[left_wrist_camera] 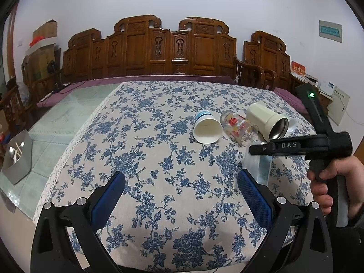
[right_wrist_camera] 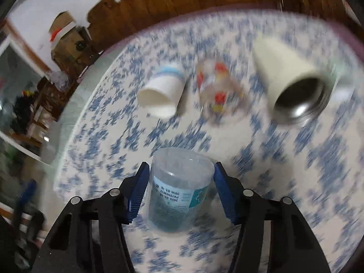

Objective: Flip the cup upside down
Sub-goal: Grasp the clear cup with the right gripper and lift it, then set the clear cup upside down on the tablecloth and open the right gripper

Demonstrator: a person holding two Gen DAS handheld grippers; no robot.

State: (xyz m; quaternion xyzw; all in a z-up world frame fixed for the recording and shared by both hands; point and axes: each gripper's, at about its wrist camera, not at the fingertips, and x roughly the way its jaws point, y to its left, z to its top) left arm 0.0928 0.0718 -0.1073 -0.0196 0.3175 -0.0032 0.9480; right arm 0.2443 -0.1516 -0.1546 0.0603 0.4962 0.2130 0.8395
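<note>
Left gripper (left_wrist_camera: pixel 182 182): blue-padded fingers spread wide, nothing between them, above the blue-flowered white tablecloth (left_wrist_camera: pixel 159 159).

White paper cup with blue bands (right_wrist_camera: pixel 162 93): on its side, mouth toward the camera.

Clear printed glass with red marks (right_wrist_camera: pixel 217 91): on its side, just right of the paper cup; blurred.

Cream cylindrical tumbler with steel interior (right_wrist_camera: pixel 293 84): lying tilted, farthest right.

Translucent blue-labelled plastic cup (right_wrist_camera: pixel 179 191): standing inverted on the cloth, label text upside down.

Right gripper (right_wrist_camera: pixel 179 190): blue pads flank this cup; contact cannot be confirmed.

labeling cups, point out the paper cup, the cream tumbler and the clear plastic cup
paper cup (left_wrist_camera: pixel 207 132): left wrist view, inner wall.
cream tumbler (left_wrist_camera: pixel 261 116): left wrist view, outer side.
clear plastic cup (right_wrist_camera: pixel 179 188): right wrist view, labelled side.
</note>
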